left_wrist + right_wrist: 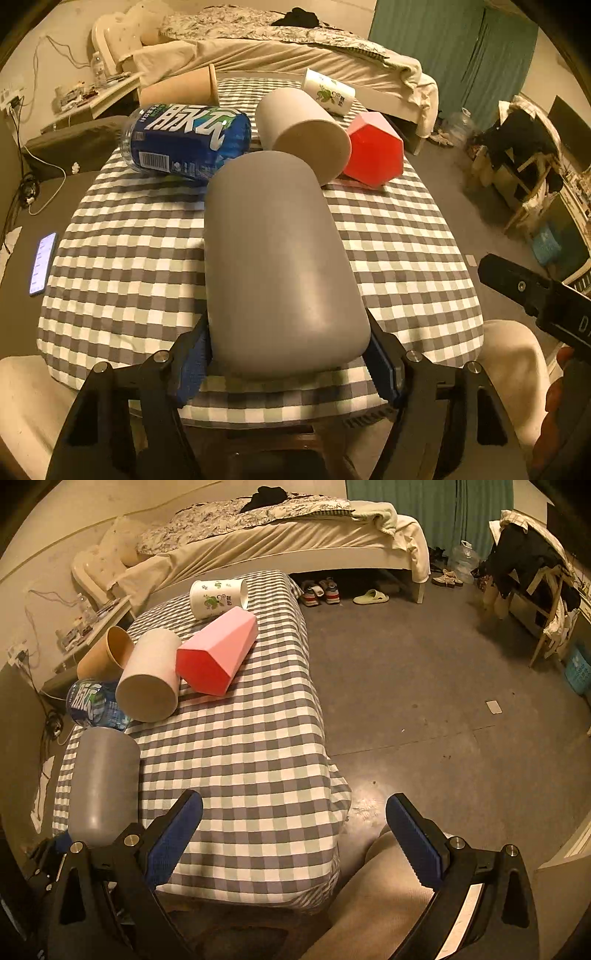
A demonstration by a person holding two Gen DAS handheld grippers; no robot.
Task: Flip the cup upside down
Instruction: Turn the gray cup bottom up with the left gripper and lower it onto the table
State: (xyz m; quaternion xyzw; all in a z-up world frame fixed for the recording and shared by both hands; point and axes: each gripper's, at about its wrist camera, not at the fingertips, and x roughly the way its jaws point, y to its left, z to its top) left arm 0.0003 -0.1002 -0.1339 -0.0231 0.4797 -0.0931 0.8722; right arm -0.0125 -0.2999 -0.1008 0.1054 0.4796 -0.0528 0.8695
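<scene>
One grey cup (280,266) in left tongs (291,362)

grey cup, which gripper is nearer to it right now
Left. The left gripper is shut on the grey cup, its pads pressing both sides of it. The right gripper is open and empty, off to the cup's right over the table edge.

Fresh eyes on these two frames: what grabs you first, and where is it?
The grey cup fills the middle of the left wrist view, clamped between the left gripper fingers above the checked tablecloth. Behind it, toward the table's far end, lies a jumble of tipped items: blue-labelled bottle, beige cup and pink faceted cup. The right gripper hangs open at the table's right edge.
</scene>
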